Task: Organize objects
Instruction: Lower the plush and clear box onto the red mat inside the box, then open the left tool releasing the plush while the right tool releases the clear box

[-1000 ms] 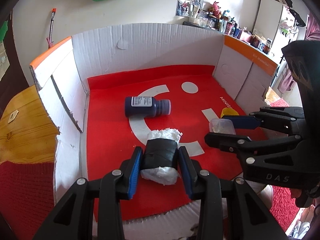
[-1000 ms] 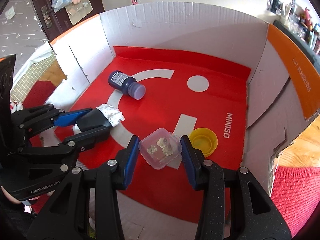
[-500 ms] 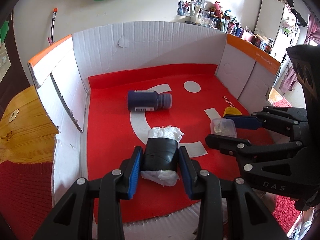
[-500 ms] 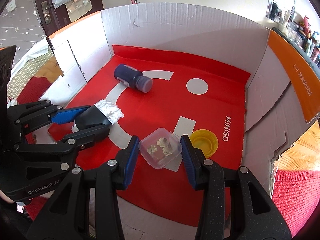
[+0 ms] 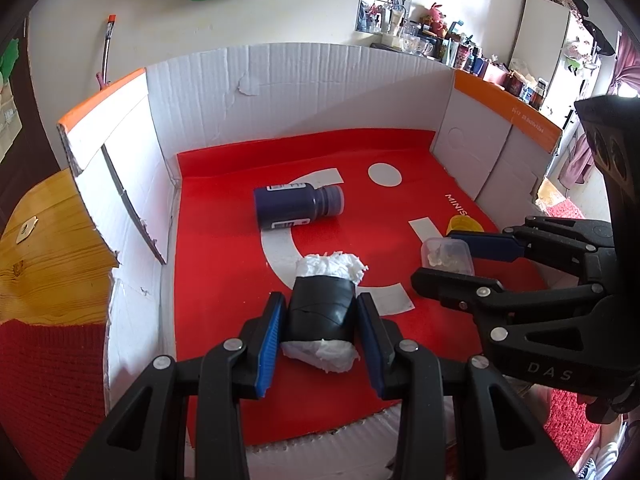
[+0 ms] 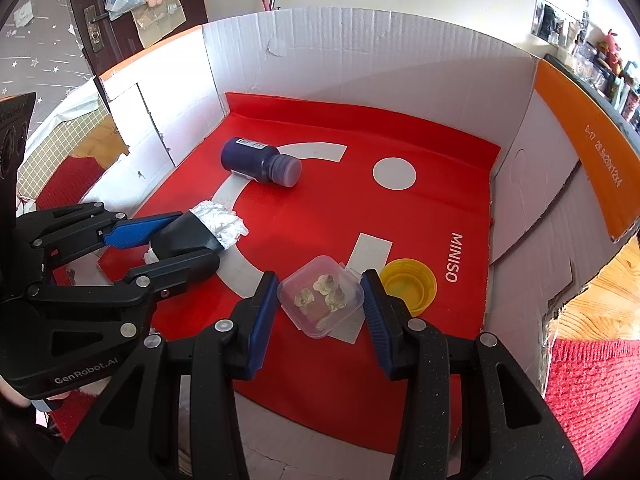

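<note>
Both grippers were loaded over the red mat (image 6: pixel 432 208). The left gripper (image 5: pixel 320 332) had its jaws clamped on a black roll stuffed with white paper (image 5: pixel 322 308); the right gripper (image 6: pixel 320 300) pinched a small clear box (image 6: pixel 322 296). A dark bottle (image 6: pixel 260 162) lay toppled beyond the roll, a yellow lid (image 6: pixel 408 286) just beside the box. By my read, sorting was barely underway: nothing grouped yet.

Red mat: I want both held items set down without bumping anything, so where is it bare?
Bare: far right, between the white dot and the box wall. Crowded: around the bottle and the yellow cap.
</note>
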Demonstrator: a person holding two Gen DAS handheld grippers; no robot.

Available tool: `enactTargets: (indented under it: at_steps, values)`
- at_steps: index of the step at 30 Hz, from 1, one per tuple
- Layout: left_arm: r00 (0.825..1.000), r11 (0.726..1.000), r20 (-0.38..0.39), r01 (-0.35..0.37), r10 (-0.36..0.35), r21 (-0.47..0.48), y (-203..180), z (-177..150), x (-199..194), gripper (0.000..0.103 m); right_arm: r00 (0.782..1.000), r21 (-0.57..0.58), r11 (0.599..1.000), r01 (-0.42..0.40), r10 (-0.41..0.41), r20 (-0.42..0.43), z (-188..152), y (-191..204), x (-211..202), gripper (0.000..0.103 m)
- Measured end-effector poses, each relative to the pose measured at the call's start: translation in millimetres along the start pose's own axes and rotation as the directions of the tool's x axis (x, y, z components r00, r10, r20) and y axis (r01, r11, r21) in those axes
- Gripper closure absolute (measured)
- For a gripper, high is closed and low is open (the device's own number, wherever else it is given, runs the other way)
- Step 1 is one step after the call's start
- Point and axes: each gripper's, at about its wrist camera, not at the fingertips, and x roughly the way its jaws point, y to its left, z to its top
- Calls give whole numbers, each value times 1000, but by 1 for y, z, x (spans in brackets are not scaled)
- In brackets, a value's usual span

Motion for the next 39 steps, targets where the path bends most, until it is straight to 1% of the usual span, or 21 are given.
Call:
enactTargets:
  at_steps: [5, 12, 14, 17, 22, 24, 26, 28, 32, 39]
  values:
    - [1000, 1000, -1, 0, 0, -6, 2, 0, -1, 65, 1000, 7, 1000, -5, 5, 5, 1, 0, 0, 62]
    - [1000, 1000, 10, 0, 1, -28, 6, 0, -5, 60, 999, 33, 999, -27, 26, 19, 0, -3, -1, 61]
    - [1000, 1000, 16, -2, 3, -24, 5, 0, -7, 59, 999, 32, 999, -30, 30, 21, -1, -2, -2, 57]
    - [1000, 1000, 29, -10, 10, -14, 3, 0, -10, 55, 999, 25, 999, -26, 26, 24, -2, 1, -2, 53]
    - [999, 1000, 43, -18, 18, 2, -1, 0, -14, 53, 999, 24, 999, -23, 23, 29, -4, 2, -4, 52]
    - [999, 1000, 46, -20, 20, 3, -2, 0, -15, 53, 999, 27, 999, -25, 24, 33, -4, 2, -5, 49]
    - [999, 1000, 48, -20, 20, 0, -2, -1, -16, 51, 999, 25, 999, -24, 24, 36, -5, 3, -7, 47]
    - [998, 1000, 52, -22, 22, -5, -1, -2, -18, 48, 999, 21, 1000, -23, 22, 40, -6, 4, -8, 46]
    - [998, 1000, 59, -23, 24, -9, 0, -3, -24, 47, 998, 19, 1000, -20, 19, 52, -8, 7, -13, 43]
    - [996, 999, 80, -29, 31, -17, 1, -7, -35, 38, 997, 25, 999, -28, 26, 78, -12, 9, -25, 38]
